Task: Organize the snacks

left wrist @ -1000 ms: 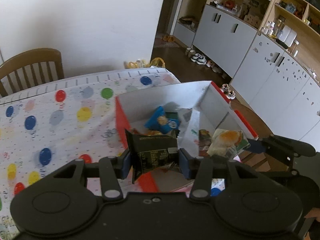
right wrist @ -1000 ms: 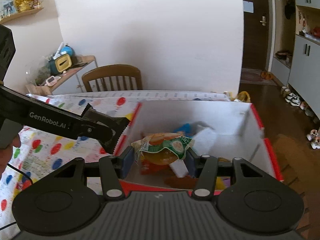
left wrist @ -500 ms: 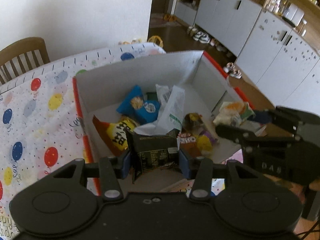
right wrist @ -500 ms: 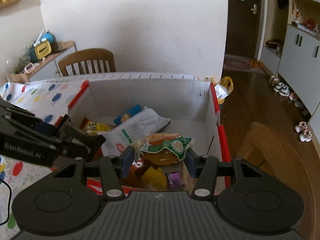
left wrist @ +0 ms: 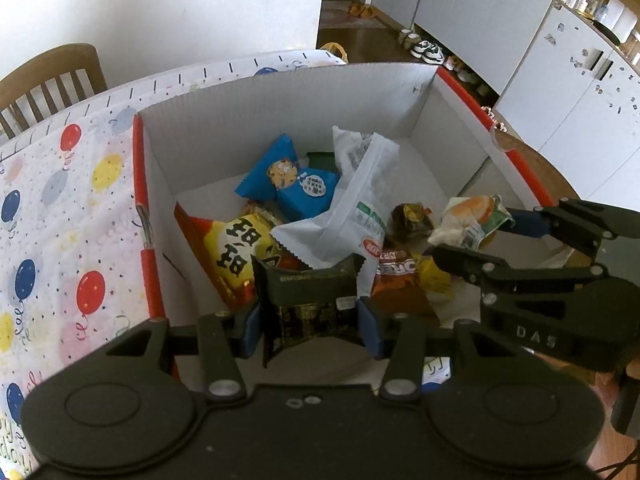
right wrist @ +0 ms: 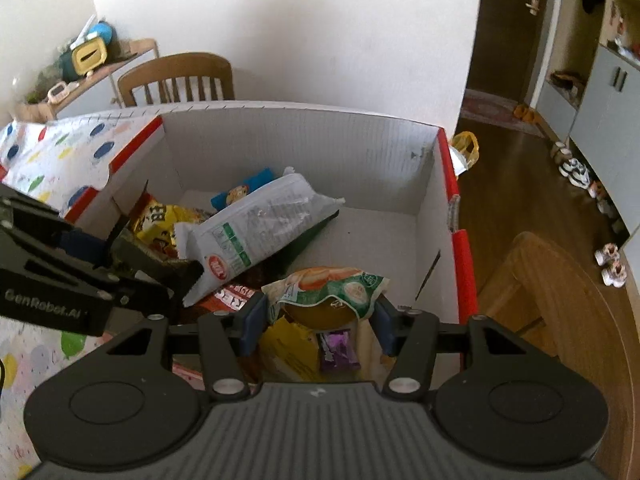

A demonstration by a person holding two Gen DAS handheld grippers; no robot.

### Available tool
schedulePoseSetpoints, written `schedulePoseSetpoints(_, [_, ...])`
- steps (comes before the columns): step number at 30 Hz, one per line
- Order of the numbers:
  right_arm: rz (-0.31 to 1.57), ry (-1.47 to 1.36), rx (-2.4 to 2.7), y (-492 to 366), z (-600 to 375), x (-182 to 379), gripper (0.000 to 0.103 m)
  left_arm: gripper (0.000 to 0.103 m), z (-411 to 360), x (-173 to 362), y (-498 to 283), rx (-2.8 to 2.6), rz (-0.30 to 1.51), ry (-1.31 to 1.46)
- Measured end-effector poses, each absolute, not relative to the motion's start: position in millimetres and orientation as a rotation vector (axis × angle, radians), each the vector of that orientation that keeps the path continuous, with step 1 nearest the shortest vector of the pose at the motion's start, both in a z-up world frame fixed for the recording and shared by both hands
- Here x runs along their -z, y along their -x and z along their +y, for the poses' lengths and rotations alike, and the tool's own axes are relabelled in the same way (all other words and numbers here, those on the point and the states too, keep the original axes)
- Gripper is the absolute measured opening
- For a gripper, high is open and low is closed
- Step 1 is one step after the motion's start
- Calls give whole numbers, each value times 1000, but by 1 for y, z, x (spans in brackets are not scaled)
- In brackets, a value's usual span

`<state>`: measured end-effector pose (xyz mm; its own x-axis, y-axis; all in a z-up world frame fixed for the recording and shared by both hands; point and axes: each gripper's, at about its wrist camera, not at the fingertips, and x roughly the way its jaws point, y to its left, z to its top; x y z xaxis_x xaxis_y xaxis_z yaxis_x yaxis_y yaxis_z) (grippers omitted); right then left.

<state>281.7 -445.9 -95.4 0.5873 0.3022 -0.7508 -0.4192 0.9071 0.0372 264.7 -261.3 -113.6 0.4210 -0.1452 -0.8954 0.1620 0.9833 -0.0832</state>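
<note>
Grippers have dropped into the box (left wrist: 280,108) — left gripper (left wrist: 308,316) clamps a dark packet (left wrist: 310,300); right gripper's (right wrist: 318,320) jaws, just widening, bracket a green-orange packet (right wrist: 332,286).

soft daylight, sharp centre, strong fisheye bending at edges (corners dark), faint shadows inside box (left wrist: 288,96)

"GenRobot.AI" runs in pale letters along the black left gripper (right wrist: 100,276), and "DAS" marks the right gripper (left wrist: 480,244). Inside the cardboard box (left wrist: 280,104), a brown snack packet (left wrist: 400,280) shows "ORE", upside down; the yellow bag's (left wrist: 236,248) bold characters go unread.
</note>
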Motion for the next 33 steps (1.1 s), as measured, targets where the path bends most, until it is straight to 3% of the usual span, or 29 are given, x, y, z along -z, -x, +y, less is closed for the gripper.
schedulePoseSetpoints(11, [879,130,-425,-280,-446,93,63,52,-264,116,-264,185,1114,-28])
schedulePoseSetpoints(16, [887,113,-392,-278,-452,92,64,72,-264,117,-259,183,1104,-34])
schedulePoseSetpoints(21, [869,81,-367,-273,-461,86,71,81,-260,111,-252,195,1086,-23])
schedulePoseSetpoints(33, [793,20,-356,-240,-462,60,72,93,-246,81,-225,214,966,-31])
